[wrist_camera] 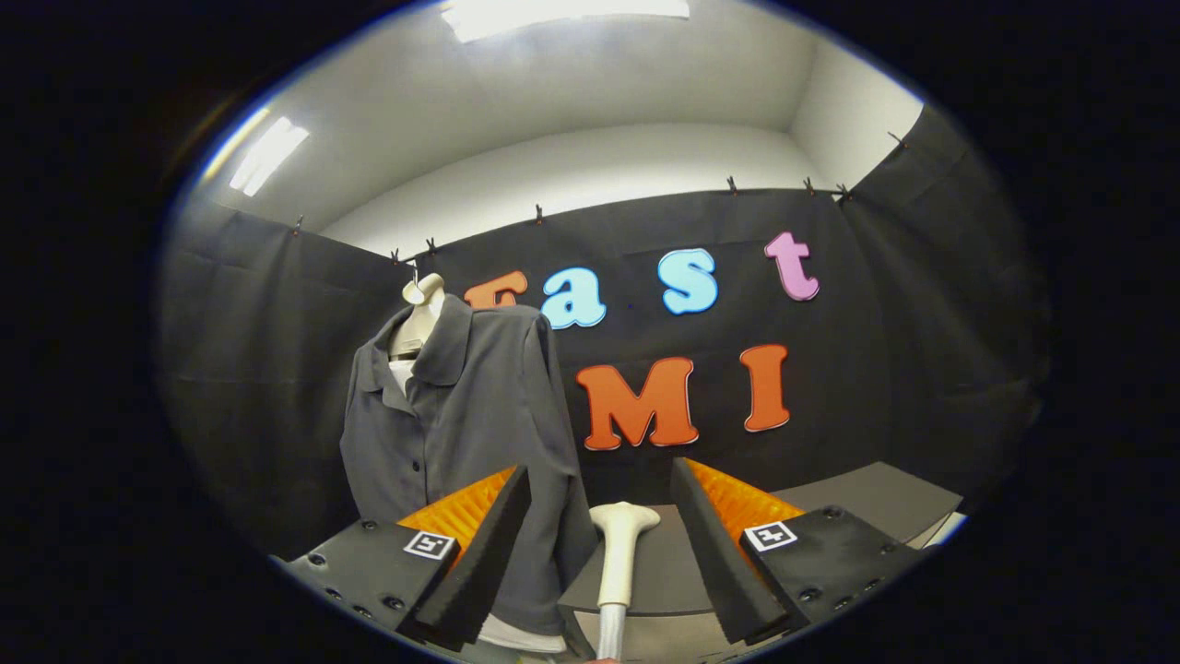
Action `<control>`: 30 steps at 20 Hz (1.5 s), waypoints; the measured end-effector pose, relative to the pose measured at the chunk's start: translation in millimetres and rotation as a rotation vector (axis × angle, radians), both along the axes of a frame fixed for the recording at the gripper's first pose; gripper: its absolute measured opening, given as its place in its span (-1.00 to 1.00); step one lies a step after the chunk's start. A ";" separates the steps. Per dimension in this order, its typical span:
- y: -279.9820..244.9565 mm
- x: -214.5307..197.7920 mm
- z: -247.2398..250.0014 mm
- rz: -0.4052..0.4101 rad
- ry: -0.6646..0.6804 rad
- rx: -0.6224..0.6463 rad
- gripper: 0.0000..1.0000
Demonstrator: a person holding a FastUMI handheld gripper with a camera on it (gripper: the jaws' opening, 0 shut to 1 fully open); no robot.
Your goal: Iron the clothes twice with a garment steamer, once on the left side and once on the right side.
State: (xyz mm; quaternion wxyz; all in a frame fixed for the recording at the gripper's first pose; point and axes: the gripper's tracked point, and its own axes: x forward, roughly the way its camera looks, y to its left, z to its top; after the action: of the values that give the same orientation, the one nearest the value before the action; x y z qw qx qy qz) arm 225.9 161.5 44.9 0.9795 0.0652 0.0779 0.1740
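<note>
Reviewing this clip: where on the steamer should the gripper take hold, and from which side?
Grip the steamer on its slim upright neck, below the flared head, probably best coming straight in from the front. It stands between the open gripper fingers, neither finger touching it, so closing there should clamp both sides. The grey shirt hangs beyond, to the left.

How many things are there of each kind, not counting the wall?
Grey shirts hanging on a pale dummy: 1
Pale dress dummies: 1
White steamer heads standing between the fingers of the open tool: 1
Grey tables beyond the tool: 1
Ceiling lights: 2
Total: 6
</note>
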 end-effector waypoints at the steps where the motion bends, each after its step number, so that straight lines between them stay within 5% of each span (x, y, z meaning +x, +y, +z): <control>1: 6.5 17.1 -15.7 0.007 0.054 -0.003 0.97; 9: 16.2 101.8 -153.3 -0.023 0.356 -0.185 0.97; 19: 36.1 117.2 -231.7 0.057 0.534 -0.297 0.97; 22: 35.7 116.6 -248.3 0.079 0.577 -0.311 0.62; 26: 38.6 117.4 -242.7 0.090 0.558 -0.167 0.22; 30: 34.8 112.5 -239.8 0.101 0.564 -0.079 0.17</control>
State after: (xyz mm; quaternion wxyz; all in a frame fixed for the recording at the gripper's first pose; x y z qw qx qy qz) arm 338.4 196.3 -194.9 0.9111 0.0688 0.3570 0.1943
